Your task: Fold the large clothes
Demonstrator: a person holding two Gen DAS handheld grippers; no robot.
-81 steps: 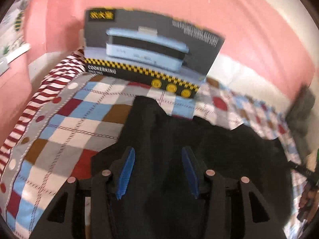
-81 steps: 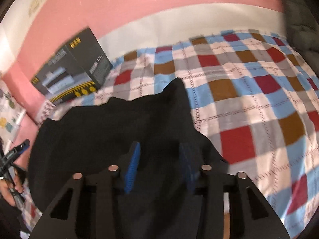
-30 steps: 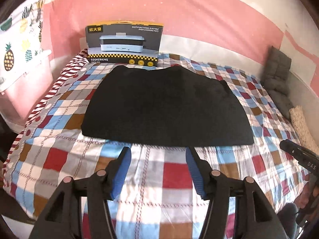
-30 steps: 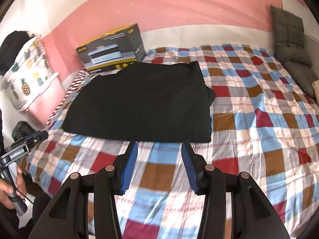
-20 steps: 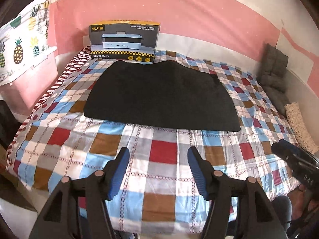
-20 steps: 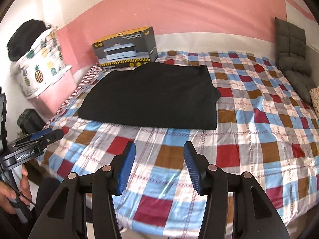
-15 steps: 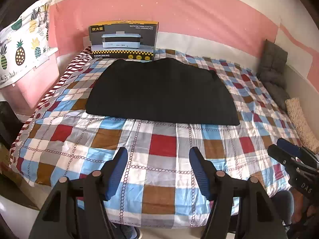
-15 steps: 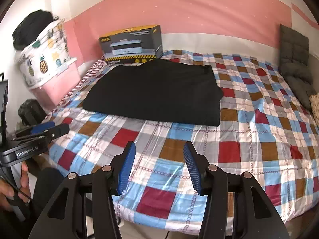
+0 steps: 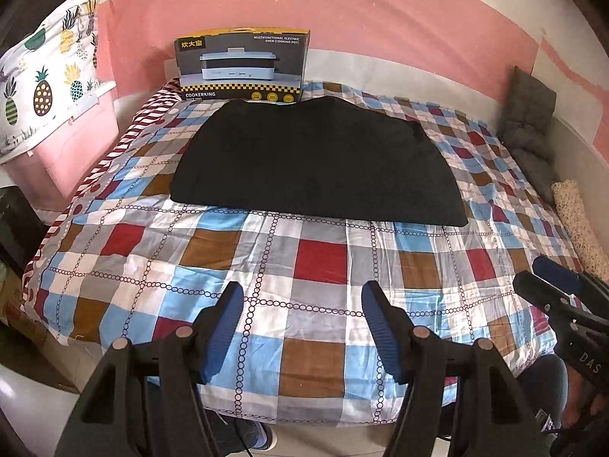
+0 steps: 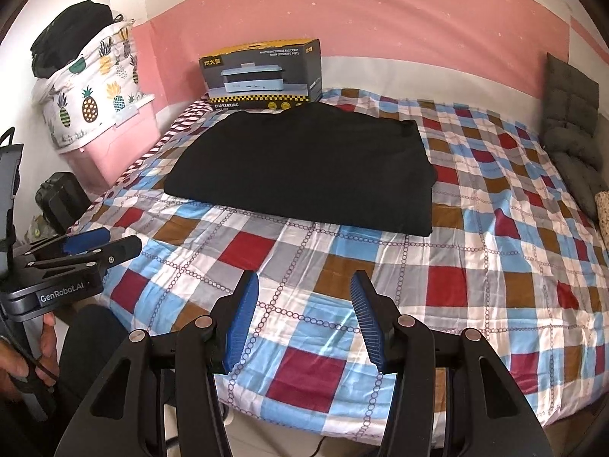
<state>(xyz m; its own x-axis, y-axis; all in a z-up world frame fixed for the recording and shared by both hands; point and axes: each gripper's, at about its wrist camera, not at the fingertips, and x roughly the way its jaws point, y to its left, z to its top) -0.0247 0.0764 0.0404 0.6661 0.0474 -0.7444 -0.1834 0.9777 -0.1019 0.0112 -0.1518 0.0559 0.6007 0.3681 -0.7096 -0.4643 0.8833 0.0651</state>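
Nearest the cameras, the left gripper stood with its blue-padded jaws spread apart and nothing between them; they had just been opening wider. It hung above the near edge of the bed, over the checked cover and clear of it. The right gripper was likewise spread and empty, poised over the same near edge. In the left wrist view the right gripper showed at the far right, and in the right wrist view the left gripper showed at the far left, gripped by a hand. A shoe showed on the floor below the bed edge.

Beyond both grippers came a band of bare checked cover, and past that lay the black garment, folded flat into a broad shape on the far half of the bed. It lay well apart from both grippers, straight ahead of them and touched by neither.

Just behind the garment, a dark cooker box stood upright against the pink wall. To the left sat a pink bin with a pineapple-print bag on top. Grey cushions leaned at the far right corner.
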